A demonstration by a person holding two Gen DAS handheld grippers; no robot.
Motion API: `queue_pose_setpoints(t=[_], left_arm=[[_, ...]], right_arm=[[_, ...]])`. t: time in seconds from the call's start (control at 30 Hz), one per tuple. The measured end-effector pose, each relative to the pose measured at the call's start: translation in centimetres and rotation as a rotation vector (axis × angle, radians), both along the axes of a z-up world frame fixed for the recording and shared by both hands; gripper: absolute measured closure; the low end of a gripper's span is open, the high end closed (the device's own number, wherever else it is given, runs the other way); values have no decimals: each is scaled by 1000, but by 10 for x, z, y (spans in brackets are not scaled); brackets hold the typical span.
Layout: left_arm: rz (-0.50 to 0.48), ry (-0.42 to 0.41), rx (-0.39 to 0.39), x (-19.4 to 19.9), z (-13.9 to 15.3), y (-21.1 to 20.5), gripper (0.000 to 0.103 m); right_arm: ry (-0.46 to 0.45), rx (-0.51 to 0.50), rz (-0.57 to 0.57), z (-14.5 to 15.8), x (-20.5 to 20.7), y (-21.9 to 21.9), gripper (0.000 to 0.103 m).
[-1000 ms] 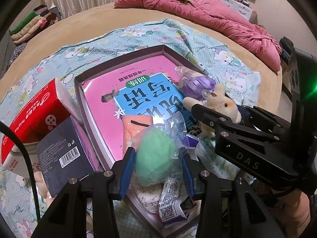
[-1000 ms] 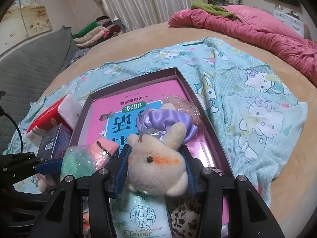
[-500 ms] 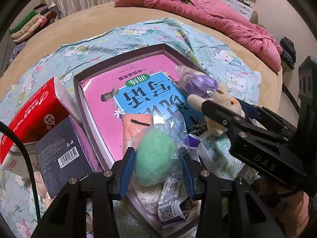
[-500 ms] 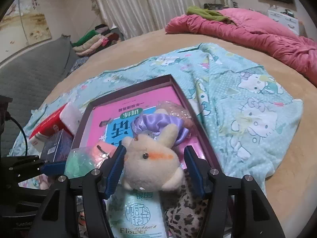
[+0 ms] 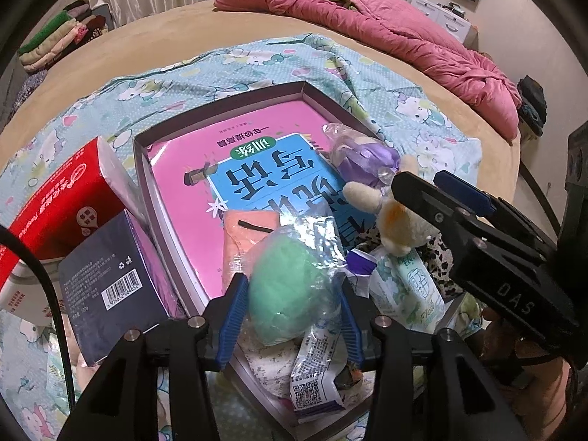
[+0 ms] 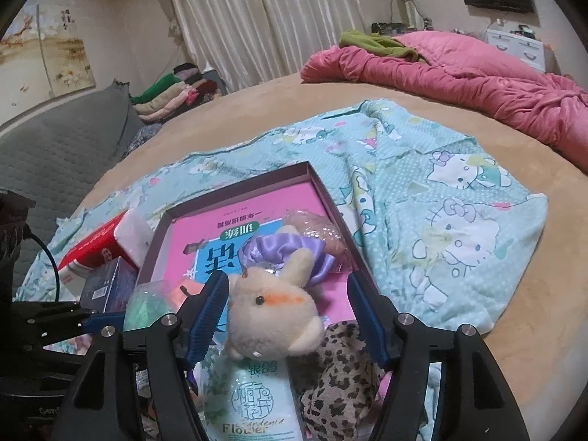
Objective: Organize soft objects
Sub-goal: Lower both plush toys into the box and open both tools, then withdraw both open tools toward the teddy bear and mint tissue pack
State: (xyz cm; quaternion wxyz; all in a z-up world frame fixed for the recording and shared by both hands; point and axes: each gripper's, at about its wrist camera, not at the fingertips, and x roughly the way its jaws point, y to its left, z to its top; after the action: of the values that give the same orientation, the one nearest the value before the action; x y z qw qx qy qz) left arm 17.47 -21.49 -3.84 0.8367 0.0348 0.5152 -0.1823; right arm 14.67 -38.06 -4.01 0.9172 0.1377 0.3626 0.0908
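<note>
1. While its jaws are opening, the left gripper (image 5: 290, 316) sits at the bottom centre of the left wrist view with the bagged green sponge (image 5: 286, 290) between its blue pads. The left pad still looks to be touching the bag, and the right pad lies against crinkled plastic; I cannot tell whether they still press.
2. That sponge rests at the near edge of the purple tray (image 5: 220, 108), on a small white packet (image 5: 316, 378) and just below an orange cloth (image 5: 250, 228).
3. At the lower centre of the right wrist view, the right gripper (image 6: 288, 316) is also opening, and its jaws stand wide.
4. Between them sits the cream plush bunny (image 6: 272, 316): its left side is just beside the left pad, while a clear gap separates it from the right pad.
5. Under the bunny lie a tissue pack with a flower print (image 6: 253, 400) and a leopard-print cloth (image 6: 341, 375).
6. Just above the bunny, toward the frame's centre, a purple satin scrunchie (image 6: 283, 251) lies on the pink book (image 6: 205, 231) filling the tray.
7. To the left of the tray in the left wrist view stand a red tissue box (image 5: 62, 202) and a dark box (image 5: 110, 283), all on a cartoon-cat sheet (image 5: 228, 66).
</note>
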Motion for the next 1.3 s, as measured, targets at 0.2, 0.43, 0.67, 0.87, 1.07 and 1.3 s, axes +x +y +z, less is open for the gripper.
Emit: queue_pose_setpoints(t=[0.2, 0.43, 0.67, 0.87, 1.07, 1.3], left_arm=[[3, 11, -37, 0, 1, 3, 45], [4, 1, -56, -4, 7, 5, 40], [7, -16, -62, -9, 15, 8, 37], [12, -34, -65, -15, 23, 14, 33], [18, -77, -57, -24, 34, 21, 28], [64, -103, -46, -34, 45, 38, 22]], right_arm=[[-14, 3, -17, 3, -3, -4, 33], [-41, 1, -34, 10, -9, -7, 33], [-52, -13, -51, 18, -17, -7, 30], [-50, -26, -59, 20, -21, -7, 30], [-73, -55, -68, 31, -28, -2, 29], [-114, -91, -92, 47, -39, 6, 27]])
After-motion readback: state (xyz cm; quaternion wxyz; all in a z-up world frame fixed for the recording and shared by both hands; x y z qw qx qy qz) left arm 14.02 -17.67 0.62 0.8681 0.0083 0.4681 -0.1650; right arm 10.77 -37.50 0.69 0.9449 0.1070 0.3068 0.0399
